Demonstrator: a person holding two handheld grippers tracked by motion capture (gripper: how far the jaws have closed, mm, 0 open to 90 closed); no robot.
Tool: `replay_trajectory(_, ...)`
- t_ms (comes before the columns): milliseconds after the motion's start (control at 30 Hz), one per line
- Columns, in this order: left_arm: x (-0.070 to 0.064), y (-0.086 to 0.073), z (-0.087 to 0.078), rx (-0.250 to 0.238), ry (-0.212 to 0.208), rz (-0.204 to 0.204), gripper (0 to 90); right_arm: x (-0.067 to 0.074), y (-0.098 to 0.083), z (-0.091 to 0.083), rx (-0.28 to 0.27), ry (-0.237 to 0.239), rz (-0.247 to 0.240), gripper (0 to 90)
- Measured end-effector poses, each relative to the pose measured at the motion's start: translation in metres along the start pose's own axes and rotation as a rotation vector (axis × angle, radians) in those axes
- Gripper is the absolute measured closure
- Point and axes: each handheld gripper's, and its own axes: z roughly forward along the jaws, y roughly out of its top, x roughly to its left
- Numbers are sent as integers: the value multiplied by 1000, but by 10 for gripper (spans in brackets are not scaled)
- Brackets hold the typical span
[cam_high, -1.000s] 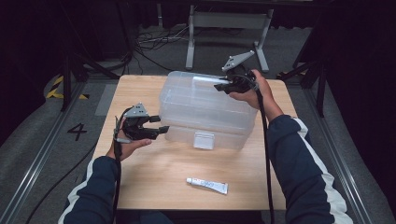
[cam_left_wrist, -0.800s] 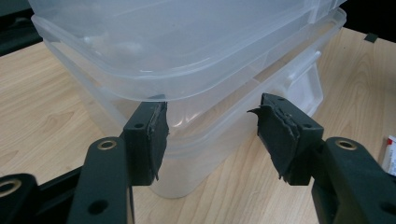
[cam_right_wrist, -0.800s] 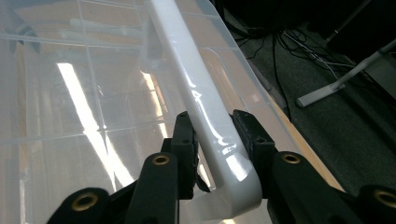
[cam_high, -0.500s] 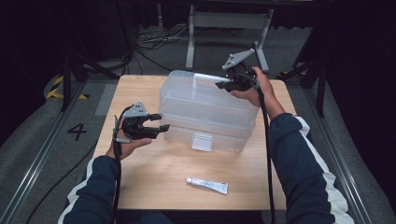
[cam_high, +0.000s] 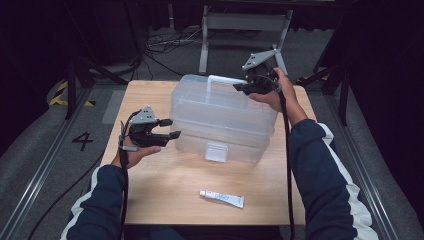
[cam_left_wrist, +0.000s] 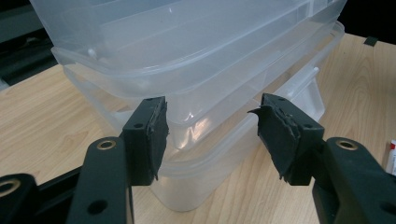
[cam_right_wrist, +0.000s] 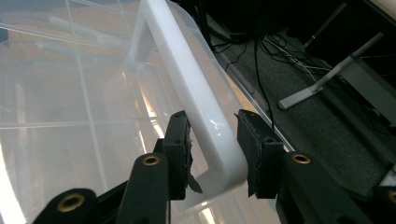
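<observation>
High view, clear ribbed plastic box (cam_high: 222, 120), wooden table (cam_high: 165, 190)

text: "4" | on: floor mat (cam_high: 82, 141) | side: left of table (cam_high: 150, 200)

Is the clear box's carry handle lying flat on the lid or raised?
Raised: the handle stands up off the clear box lid, between the right gripper pads.

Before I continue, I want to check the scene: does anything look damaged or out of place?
Yes: the left gripper has ragged, torn rubber pads. The clear box sits square on the table, and the tube lies flat near the front edge.
</observation>
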Motion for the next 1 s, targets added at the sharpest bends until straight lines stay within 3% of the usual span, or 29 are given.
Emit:
replay_trajectory(100,0,1,0,12,2,10,424,0,-1,-8,-5,-20,-6,651)
replay_trajectory(133,0,1,0,17,2,12,424,0,-3,-14,-30,-25,-3,655)
replay_trajectory(233,1,2,0,28,0,16,423,-4,-9,-28,-82,-38,48,648)
replay_trajectory(333,0,3,0,37,1,18,422,-4,-18,-40,-91,-52,43,636)
replay_trajectory(633,1,10,-1,46,9,26,416,-7,-58,-74,-154,-91,100,576)
replay_trajectory(933,2,12,0,44,7,24,417,-3,-100,-88,-165,-127,147,500)
replay_trajectory(1000,2,12,2,63,7,22,416,1,-111,-90,-196,-132,160,504)
